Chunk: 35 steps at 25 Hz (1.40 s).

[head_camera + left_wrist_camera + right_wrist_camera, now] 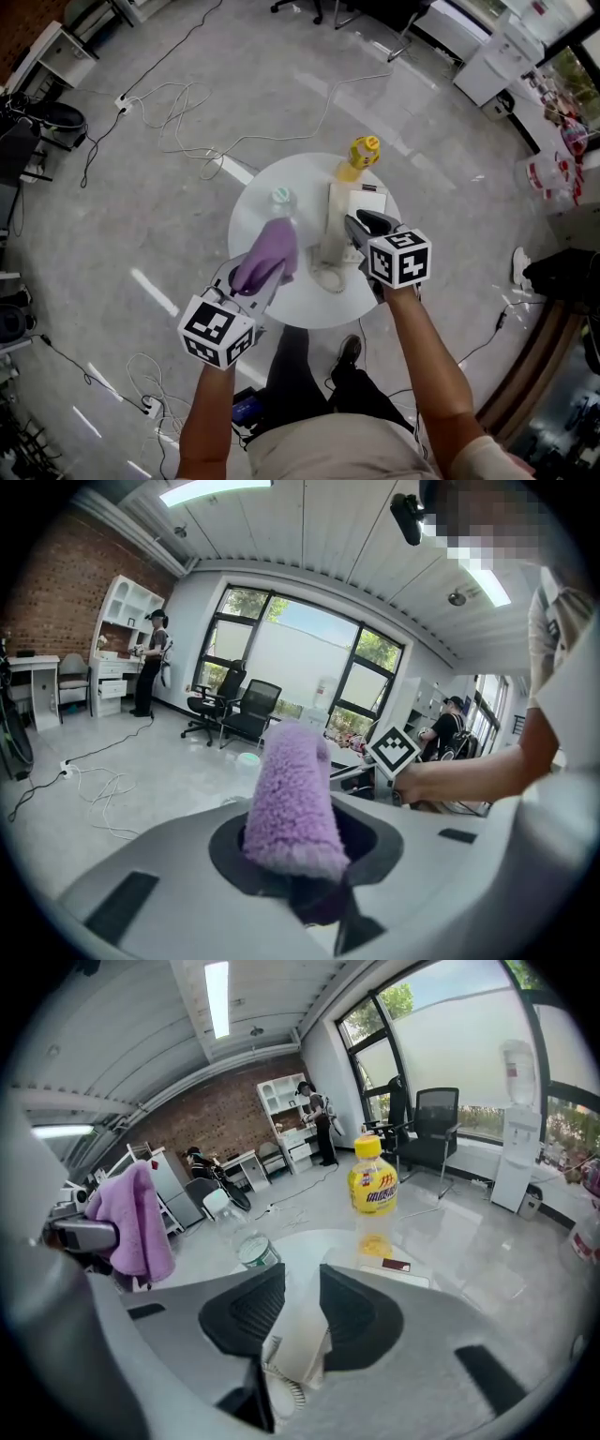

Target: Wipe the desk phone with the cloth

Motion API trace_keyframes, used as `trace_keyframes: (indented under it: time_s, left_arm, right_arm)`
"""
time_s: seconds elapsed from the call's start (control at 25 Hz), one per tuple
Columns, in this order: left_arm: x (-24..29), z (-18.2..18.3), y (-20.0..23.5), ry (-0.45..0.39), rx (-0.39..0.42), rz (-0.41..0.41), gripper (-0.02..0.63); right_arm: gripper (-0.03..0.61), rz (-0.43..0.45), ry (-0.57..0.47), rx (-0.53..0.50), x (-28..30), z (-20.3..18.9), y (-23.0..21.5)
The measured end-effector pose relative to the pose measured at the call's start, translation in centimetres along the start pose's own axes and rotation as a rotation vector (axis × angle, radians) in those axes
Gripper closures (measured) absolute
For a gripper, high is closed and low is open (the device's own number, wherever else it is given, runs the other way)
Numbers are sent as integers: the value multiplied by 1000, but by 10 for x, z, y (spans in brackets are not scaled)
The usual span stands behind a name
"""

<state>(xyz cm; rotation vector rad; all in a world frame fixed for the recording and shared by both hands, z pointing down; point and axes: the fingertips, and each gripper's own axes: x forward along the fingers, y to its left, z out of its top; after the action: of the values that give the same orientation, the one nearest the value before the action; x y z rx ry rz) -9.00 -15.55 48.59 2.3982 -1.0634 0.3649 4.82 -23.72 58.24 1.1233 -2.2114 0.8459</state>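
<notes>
A white desk phone [366,202] sits on the round white table [251,223], its handset [332,246] lying along its left side with a coiled cord [328,279] at the near end. My left gripper [255,281] hovers over the table's near left, shut on a fluffy purple cloth [268,253] that sticks up from the jaws [292,799]. My right gripper [360,227] is over the phone's near end. Its jaws [302,1293] stand apart, open, with the handset [302,1358] showing in the gap just beyond them.
A yellow drink bottle [360,156] stands at the table's far edge behind the phone. A clear water bottle [282,199] stands left of the handset. Cables [178,112] trail over the floor at the left. Office chairs [427,1129] and people stand far off.
</notes>
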Motion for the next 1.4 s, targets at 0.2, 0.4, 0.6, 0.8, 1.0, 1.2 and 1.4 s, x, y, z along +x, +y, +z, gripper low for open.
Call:
trace_keyframes:
  time_s: [0.2, 0.4, 0.6, 0.8, 1.0, 1.2, 1.4]
  left_arm:
    - [7, -16, 18, 9, -35, 0, 534]
    - [14, -29, 32, 18, -65, 1, 534]
    - [21, -37, 43, 24, -79, 2, 534]
    - [27, -45, 44, 31, -83, -7, 534]
    - [32, -47, 43, 34, -86, -14, 534]
    - [35, -48, 37, 32, -87, -21, 534]
    - [37, -48, 31, 24, -92, -31, 534]
  right_arm:
    - [400, -40, 65, 13, 37, -20, -5]
    - [340, -94, 119, 23, 68, -38, -17]
    - [311, -155, 157, 27, 90, -52, -26]
    - [304, -185, 160, 34, 105, -59, -23]
    - [323, -230, 144, 84, 108, -59, -25]
    - [358, -163, 112, 248, 104, -62, -28]
    - [367, 23, -13, 463, 89, -55, -21]
